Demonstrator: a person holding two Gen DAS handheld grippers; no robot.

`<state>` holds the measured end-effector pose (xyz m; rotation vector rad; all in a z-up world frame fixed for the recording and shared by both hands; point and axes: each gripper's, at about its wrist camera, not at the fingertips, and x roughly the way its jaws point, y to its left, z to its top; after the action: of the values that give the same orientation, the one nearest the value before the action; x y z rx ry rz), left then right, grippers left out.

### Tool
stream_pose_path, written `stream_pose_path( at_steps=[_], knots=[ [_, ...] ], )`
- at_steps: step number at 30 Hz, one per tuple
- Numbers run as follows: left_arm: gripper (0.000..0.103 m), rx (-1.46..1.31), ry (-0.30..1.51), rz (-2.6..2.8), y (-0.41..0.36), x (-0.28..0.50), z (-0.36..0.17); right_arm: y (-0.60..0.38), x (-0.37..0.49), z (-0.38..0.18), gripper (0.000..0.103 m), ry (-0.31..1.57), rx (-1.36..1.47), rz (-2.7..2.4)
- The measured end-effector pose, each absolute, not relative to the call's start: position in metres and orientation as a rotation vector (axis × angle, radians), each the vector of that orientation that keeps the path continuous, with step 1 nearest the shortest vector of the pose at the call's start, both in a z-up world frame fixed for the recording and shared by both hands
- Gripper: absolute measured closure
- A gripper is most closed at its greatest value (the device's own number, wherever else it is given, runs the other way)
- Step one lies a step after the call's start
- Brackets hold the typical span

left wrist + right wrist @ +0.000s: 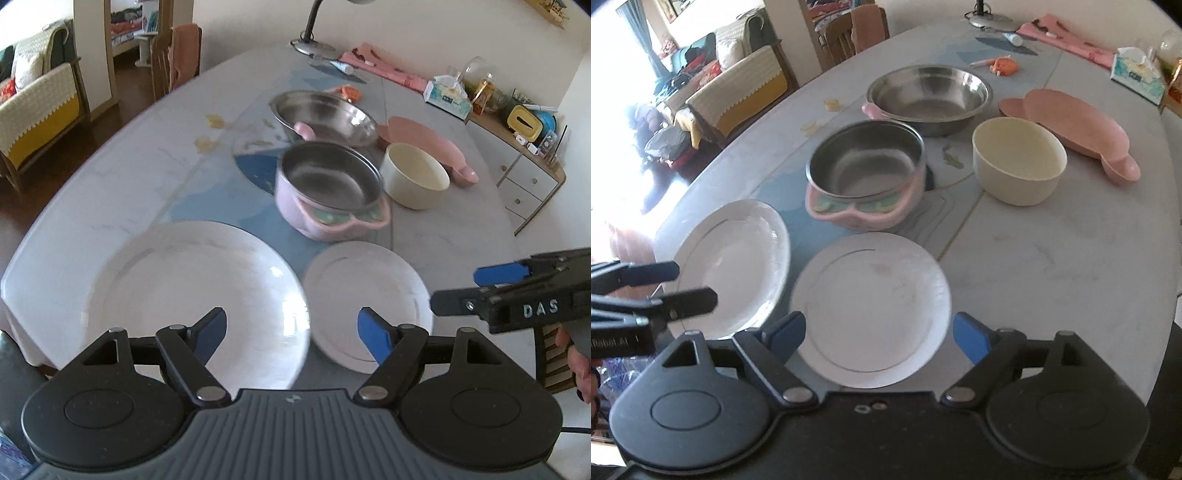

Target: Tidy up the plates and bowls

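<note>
Two white plates lie side by side at the tabletop's near edge: a large plate (pixel 192 295) on the left and a small plate (pixel 871 306) on the right. Bowls sit behind them. The left gripper (pixel 291 332) and right gripper (pixel 875 334) both hover with jaws apart, holding nothing. To stack well, grip the small plate's near rim squarely and lift it level.

white plates (pixel 871 306), cream bowl (pixel 1019 162)
</note>
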<state>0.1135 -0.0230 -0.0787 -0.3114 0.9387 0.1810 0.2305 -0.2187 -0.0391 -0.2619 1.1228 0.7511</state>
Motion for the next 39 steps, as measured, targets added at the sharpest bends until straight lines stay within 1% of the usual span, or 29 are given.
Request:
stream_pose_path(
  at_steps=[3, 6, 8, 12, 14, 15, 17, 20, 21, 22, 25, 27, 28, 31, 32, 34, 37, 38, 39],
  knots=[
    [0.025, -0.335, 0.976, 0.200, -0.035, 0.125, -0.091, -0.223, 0.247, -0.047, 0.019, 1.133, -0.282, 0.768],
    [0.025, -0.368, 1.006, 0.216, -0.045, 0.132, -0.102, -0.225, 0.262, -0.058, 0.024, 1.152, -0.295, 0.788],
    [0.025, -0.379, 1.020, 0.224, -0.053, 0.133, -0.107, -0.224, 0.270, -0.063, 0.030, 1.166, -0.303, 0.806],
    [0.026, -0.415, 1.044, 0.233, -0.066, 0.133, -0.116, -0.219, 0.282, -0.073, 0.032, 1.183, -0.346, 0.838],
    [0.026, -0.443, 1.054, 0.246, -0.070, 0.134, -0.122, -0.216, 0.287, -0.078, 0.038, 1.191, -0.365, 0.857],
    [0.027, -0.459, 1.057, 0.256, -0.070, 0.133, -0.124, -0.215, 0.290, -0.080, 0.039, 1.192, -0.375, 0.860],
    [0.039, -0.497, 1.060, 0.278, -0.068, 0.134, -0.130, -0.213, 0.295, -0.084, 0.042, 1.198, -0.387, 0.868],
    [0.041, -0.549, 1.065, 0.313, -0.064, 0.134, -0.137, -0.209, 0.303, -0.090, 0.048, 1.215, -0.391, 0.874],
    [0.043, -0.562, 1.057, 0.320, -0.064, 0.134, -0.138, -0.209, 0.306, -0.091, 0.049, 1.221, -0.387, 0.877],
    [0.045, -0.568, 1.055, 0.324, -0.064, 0.134, -0.139, -0.208, 0.309, -0.093, 0.053, 1.227, -0.386, 0.880],
    [0.052, -0.590, 1.065, 0.339, -0.062, 0.137, -0.144, -0.207, 0.315, -0.097, 0.055, 1.244, -0.391, 0.886],
    [0.058, -0.598, 1.066, 0.342, -0.062, 0.139, -0.145, -0.207, 0.317, -0.100, 0.060, 1.258, -0.395, 0.889],
    [0.059, -0.601, 1.066, 0.347, -0.061, 0.140, -0.146, -0.208, 0.317, -0.101, 0.064, 1.262, -0.392, 0.896],
    [0.061, -0.615, 1.064, 0.365, -0.057, 0.141, -0.148, -0.208, 0.321, -0.100, 0.071, 1.263, -0.391, 0.912],
    [0.066, -0.622, 1.062, 0.368, -0.056, 0.141, -0.149, -0.209, 0.322, -0.099, 0.077, 1.271, -0.382, 0.921],
    [0.068, -0.634, 1.059, 0.371, -0.054, 0.141, -0.149, -0.209, 0.325, -0.099, 0.082, 1.282, -0.367, 0.934],
    [0.075, -0.651, 1.064, 0.383, -0.051, 0.140, -0.152, -0.210, 0.327, -0.098, 0.088, 1.287, -0.364, 0.956],
    [0.080, -0.654, 1.065, 0.390, -0.050, 0.139, -0.153, -0.210, 0.327, -0.098, 0.092, 1.290, -0.358, 0.961],
    [0.085, -0.656, 1.068, 0.397, -0.049, 0.138, -0.153, -0.210, 0.327, -0.098, 0.092, 1.293, -0.353, 0.966]
  ],
)
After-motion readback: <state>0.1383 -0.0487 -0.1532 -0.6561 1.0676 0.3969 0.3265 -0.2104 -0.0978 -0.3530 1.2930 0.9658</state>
